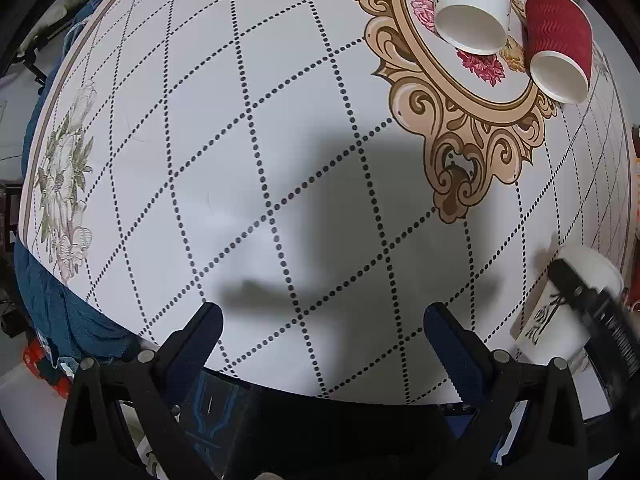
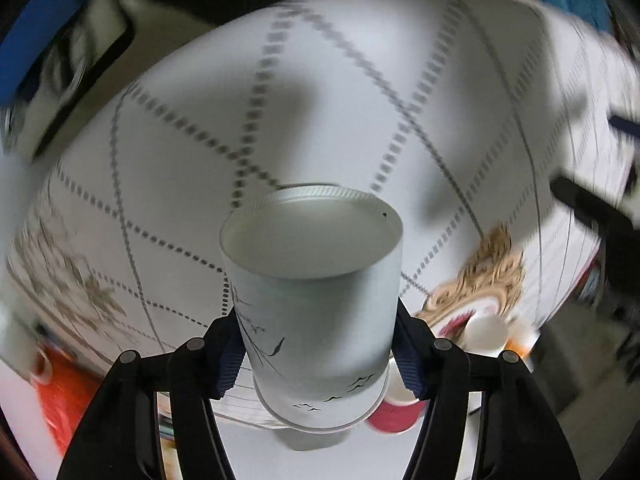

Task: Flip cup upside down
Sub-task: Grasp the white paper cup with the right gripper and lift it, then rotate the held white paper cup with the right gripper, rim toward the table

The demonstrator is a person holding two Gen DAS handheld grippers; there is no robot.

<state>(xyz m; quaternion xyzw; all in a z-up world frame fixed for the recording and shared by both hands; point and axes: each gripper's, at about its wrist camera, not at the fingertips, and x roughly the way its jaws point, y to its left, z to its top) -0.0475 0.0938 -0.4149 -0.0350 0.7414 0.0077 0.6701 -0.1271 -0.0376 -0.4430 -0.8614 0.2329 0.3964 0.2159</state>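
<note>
Right hand-held gripper (image 2: 318,344) clenched on white paper cup (image 2: 316,300) mid-wall; light, crushable. Left hand-held gripper (image 1: 322,336) released, w/ nothing in it.

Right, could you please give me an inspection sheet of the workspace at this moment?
Surface: round white table with dotted diamond lines and floral prints.
Job's things: white paper cup with ink drawing held off the table, base facing the camera.
Clutter: white printed paper cup and red ribbed paper cup, both on their sides.
Grippers: right hand-held gripper shut on cup; left hand-held gripper open, empty.
Cables: nothing seen.
Surroundings: blue cloth at table edge.
</note>
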